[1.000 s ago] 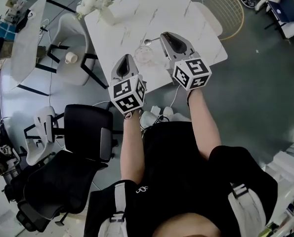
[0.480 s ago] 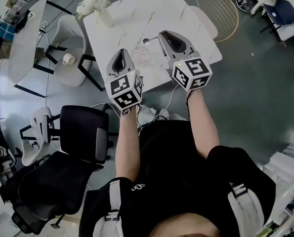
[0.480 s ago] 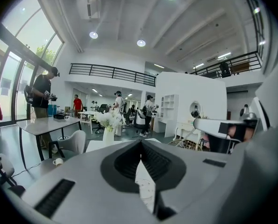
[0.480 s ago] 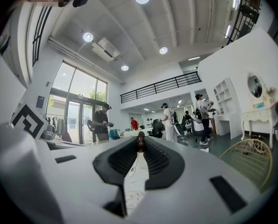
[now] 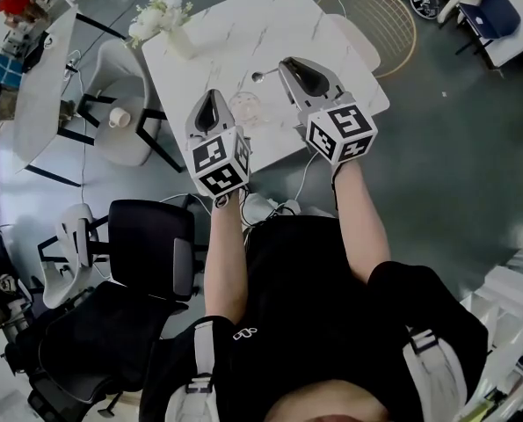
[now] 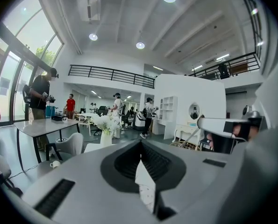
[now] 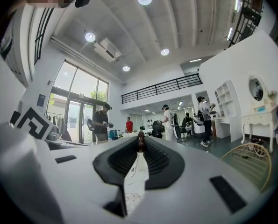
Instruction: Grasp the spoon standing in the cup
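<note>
A clear glass cup (image 5: 243, 106) stands near the front edge of the white marble table (image 5: 217, 42). The metal spoon (image 5: 257, 76) shows its bowl just beyond the cup, and its handle runs right into my right gripper (image 5: 284, 65). That gripper is shut on the handle, whose dark end pokes out between the pad tips in the right gripper view (image 7: 139, 143). Whether the spoon's bowl touches the cup I cannot tell. My left gripper (image 5: 209, 100) hovers just left of the cup, shut, with nothing between its pads (image 6: 141, 161).
A vase of white flowers (image 5: 160, 16) stands at the table's far left corner. A white chair with a paper cup (image 5: 120, 117) is to the left, a black office chair (image 5: 151, 236) near my legs, and a round wire chair (image 5: 380, 16) to the right.
The head view has drifted, so the table sits a little further up and left. Both grippers keep their places by the cup, and the right one still holds the spoon.
</note>
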The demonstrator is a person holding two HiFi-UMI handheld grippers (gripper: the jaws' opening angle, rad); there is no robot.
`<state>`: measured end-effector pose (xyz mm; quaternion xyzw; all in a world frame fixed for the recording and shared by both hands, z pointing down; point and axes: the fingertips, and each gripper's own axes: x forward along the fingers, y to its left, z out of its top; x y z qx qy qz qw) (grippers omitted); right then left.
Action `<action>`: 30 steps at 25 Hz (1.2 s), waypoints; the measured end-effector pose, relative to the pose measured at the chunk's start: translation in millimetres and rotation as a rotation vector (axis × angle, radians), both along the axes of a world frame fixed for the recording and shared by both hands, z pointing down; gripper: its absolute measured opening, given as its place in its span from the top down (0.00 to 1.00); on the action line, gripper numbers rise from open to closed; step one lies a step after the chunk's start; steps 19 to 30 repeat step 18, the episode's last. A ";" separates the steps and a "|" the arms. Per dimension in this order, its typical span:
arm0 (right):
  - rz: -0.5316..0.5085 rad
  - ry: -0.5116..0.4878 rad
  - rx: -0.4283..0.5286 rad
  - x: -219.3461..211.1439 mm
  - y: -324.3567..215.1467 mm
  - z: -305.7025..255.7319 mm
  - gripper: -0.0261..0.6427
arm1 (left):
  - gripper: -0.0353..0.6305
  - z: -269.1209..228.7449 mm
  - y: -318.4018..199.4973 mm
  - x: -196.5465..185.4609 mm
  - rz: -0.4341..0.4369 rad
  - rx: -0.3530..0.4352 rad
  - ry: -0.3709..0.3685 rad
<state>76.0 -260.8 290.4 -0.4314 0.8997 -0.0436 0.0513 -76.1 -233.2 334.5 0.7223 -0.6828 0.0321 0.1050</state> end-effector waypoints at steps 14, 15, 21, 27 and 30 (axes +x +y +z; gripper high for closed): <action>-0.022 0.020 0.005 -5.5 -2.7 1.6 0.89 | 0.92 -0.8 -1.1 -0.5 0.013 0.011 0.017; -0.024 0.020 0.005 -5.3 -1.8 1.7 0.89 | 0.92 -1.0 -0.7 0.8 0.016 0.009 0.016; -0.028 0.019 0.004 -4.8 0.6 1.9 0.89 | 0.92 -1.1 0.9 3.7 0.024 0.003 0.010; -0.028 0.019 0.004 -4.8 0.6 1.9 0.89 | 0.92 -1.1 0.9 3.7 0.024 0.003 0.010; -0.028 0.019 0.004 -4.8 0.6 1.9 0.89 | 0.92 -1.1 0.9 3.7 0.024 0.003 0.010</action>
